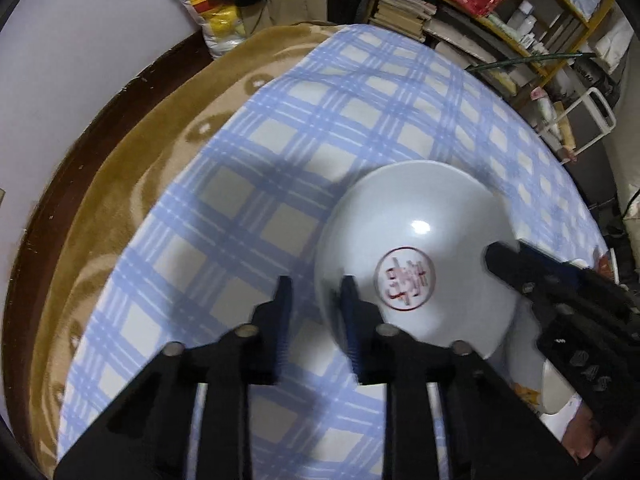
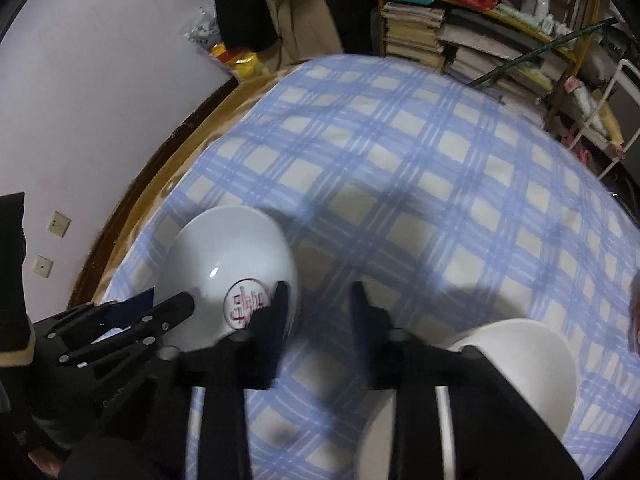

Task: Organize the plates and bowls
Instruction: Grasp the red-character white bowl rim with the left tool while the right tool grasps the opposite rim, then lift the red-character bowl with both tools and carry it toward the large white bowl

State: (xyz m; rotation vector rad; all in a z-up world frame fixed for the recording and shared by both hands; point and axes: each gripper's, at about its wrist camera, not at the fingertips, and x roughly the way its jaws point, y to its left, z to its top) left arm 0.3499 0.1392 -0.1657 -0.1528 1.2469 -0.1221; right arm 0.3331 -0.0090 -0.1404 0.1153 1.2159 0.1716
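White bowl [image 1: 412, 248] sits between left gripper [image 1: 316, 300] and right gripper [image 2: 318, 300].

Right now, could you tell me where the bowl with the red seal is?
The bowl with the red seal lies upside down on the checked cloth, between the left gripper and the right gripper.

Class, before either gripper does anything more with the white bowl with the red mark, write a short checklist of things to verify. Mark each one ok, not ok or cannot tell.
1. Left gripper straddles the bowl's rim: ok, one side over the bowl and one outside.
2. Right gripper at the opposite rim: ok, one side overlaps that edge.
3. Firm grip on the rim, both sides: cannot tell, blurred.
4. Second white dish apart from the bowl: ok, cloth shows between them.
5. Cloth beyond the bowl free of dishes: ok.
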